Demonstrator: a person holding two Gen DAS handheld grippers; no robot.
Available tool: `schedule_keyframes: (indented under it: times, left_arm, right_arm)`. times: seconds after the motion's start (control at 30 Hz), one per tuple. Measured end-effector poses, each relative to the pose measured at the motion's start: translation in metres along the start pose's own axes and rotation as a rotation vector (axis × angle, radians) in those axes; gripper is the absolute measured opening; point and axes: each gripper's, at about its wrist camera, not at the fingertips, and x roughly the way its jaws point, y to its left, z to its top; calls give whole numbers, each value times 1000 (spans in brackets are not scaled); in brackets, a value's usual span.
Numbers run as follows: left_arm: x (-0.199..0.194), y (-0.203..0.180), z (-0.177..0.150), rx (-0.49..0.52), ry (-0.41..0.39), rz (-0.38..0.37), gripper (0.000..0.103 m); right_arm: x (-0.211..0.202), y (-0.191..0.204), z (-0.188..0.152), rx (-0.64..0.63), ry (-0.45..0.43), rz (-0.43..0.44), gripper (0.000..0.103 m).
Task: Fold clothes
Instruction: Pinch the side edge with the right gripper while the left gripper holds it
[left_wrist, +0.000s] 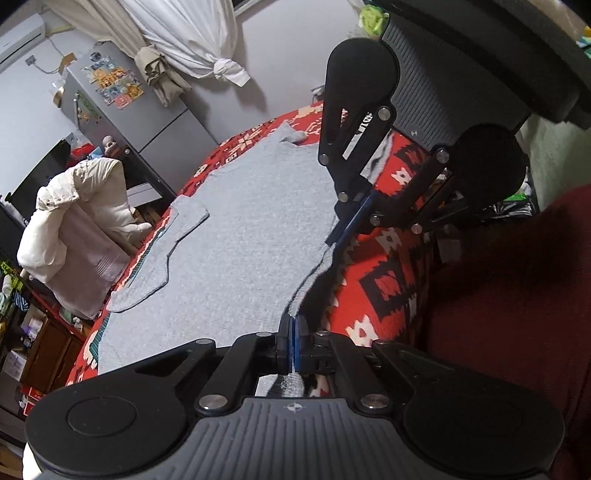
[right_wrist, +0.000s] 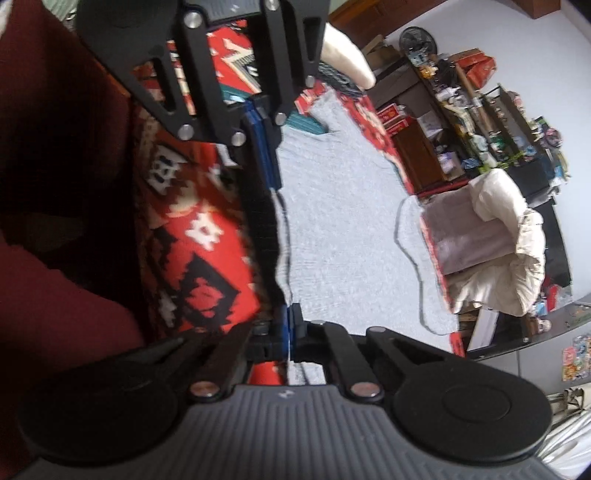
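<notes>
A grey T-shirt (left_wrist: 236, 251) lies spread flat on a red patterned blanket (left_wrist: 388, 273). Its far sleeve (left_wrist: 173, 243) is folded inward over the body. My left gripper (left_wrist: 293, 332) is shut on the shirt's near edge, which is raised a little and casts a shadow on the blanket. Farther along the same edge, my right gripper (left_wrist: 347, 229) is shut on the cloth too. In the right wrist view, the right gripper (right_wrist: 290, 321) pinches the grey shirt (right_wrist: 343, 236) at the bottom, and the left gripper (right_wrist: 267, 166) holds the edge higher up.
A person's dark red garment (left_wrist: 517, 314) fills the near side. Beyond the blanket stands a chair draped with a cream jacket (left_wrist: 81, 229), a grey fridge (left_wrist: 122, 110) and cluttered shelves (right_wrist: 480, 122). A knotted white curtain (left_wrist: 192, 44) hangs behind.
</notes>
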Motion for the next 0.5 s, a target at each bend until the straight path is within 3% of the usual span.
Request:
schedule_keyframes:
  times: [0.27, 0.33, 0.5]
  left_arm:
    - [8, -3, -4, 4, 41, -15, 2]
    - [7, -3, -3, 8, 42, -22, 7]
    - [-5, -2, -2, 29, 29, -33, 7]
  right_arm:
    - [3, -3, -3, 77, -2, 26, 4]
    - [-3, -5, -5, 82, -13, 34, 8]
    - [-22, -20, -18, 126, -11, 19, 12]
